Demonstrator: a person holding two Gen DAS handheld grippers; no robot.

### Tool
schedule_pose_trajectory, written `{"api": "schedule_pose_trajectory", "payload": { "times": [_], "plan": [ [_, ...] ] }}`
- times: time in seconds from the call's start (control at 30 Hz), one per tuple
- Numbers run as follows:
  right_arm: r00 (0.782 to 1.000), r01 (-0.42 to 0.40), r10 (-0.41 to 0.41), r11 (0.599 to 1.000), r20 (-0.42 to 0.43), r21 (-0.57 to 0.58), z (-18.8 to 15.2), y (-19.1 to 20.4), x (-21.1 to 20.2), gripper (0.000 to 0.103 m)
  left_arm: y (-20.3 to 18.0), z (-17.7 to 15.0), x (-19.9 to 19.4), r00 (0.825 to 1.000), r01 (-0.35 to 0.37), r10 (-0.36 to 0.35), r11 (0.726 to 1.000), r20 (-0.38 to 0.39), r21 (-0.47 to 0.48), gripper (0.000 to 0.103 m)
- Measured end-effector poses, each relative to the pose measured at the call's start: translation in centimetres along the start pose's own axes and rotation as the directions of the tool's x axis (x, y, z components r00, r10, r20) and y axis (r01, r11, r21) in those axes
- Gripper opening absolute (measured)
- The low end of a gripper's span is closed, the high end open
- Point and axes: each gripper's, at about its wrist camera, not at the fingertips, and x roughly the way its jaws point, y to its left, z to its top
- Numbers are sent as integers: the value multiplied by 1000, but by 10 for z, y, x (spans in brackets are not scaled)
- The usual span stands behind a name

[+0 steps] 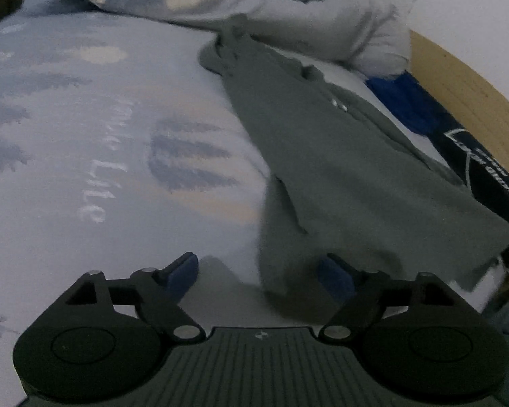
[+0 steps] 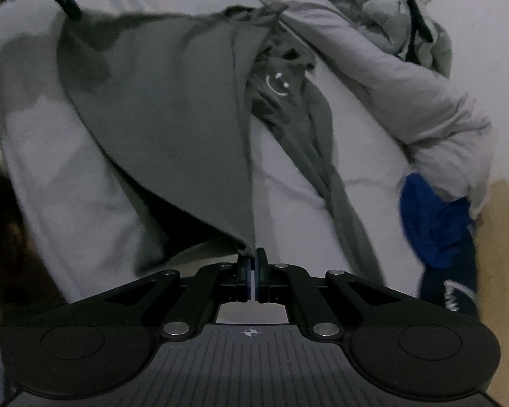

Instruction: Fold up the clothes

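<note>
**Grey garment lifted by one corner on the bed**

A pale blue printed bed sheet [image 1: 85, 135] covered the bed, a rumpled duvet [image 2: 407, 101] behind. The grey garment [image 1: 322, 156] lay stretched across it. The right gripper [image 2: 252, 264] had its jaws clamped on a corner, lifting it, probably to start a fold. The left gripper [image 1: 259, 271] hovered by the hem, jaws apart. Only the right view showed the smiley print [image 2: 277, 84].

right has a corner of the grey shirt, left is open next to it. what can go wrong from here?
1. The right hand-held gripper pinches only a small corner of the grey shirt; a pull could slip it free.
2. The left hand-held gripper is open over the shirt's edge and the bed sheet; closing may catch both.
</note>
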Motion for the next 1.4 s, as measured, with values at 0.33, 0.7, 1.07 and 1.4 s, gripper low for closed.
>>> {"api": "schedule_pose_trajectory", "payload": {
  "times": [0.33,0.7,1.07,1.4],
  "plan": [
    [974,-170,148,978,172,122,13,13,-46,3,-11,-2,-5,999,32,-33,999,33,13,89],
    [921,-371,383,919,74,-135,23,121,-17,20,-4,9,12,999,-12,14,999,50,-32,90],
    [981,-189,192,971,-3,143,-11,56,-3,64,-15,16,37,1000,3,-3,1000,-23,2,37],
    [988,-151,152,980,0,129,-15,68,42,35,2,16,10,991,70,-44,976,123,-208,12]
  ]
}}
